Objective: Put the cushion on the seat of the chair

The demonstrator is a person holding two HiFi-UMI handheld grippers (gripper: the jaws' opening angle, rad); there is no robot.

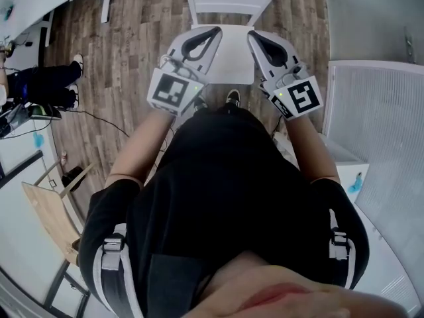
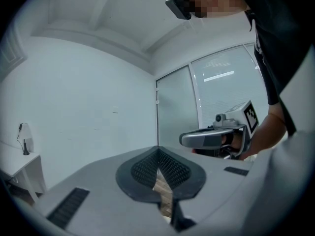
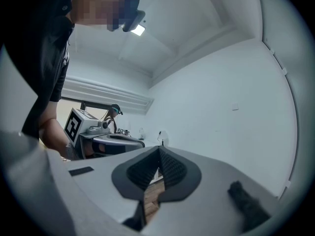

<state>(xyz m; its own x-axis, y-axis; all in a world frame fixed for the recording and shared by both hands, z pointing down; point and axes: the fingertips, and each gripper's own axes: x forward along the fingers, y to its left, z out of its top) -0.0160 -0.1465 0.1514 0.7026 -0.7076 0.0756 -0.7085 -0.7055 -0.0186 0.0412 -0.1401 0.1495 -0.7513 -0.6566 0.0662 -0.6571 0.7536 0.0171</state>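
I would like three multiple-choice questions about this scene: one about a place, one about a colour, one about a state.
1. Where is the chair?
A) just beyond the left gripper and the right gripper
B) on top of a table
C) lying on its side

2. What colour is the chair?
A) black
B) white
C) red

3. How do the jaws of both grippers stand?
A) wide apart
B) together, empty
C) closed on a cushion

Answers:
1 A: the head view shows its seat at the two tips.
2 B: it is white against the wooden floor.
3 B: in each gripper view the pads meet with nothing between them.
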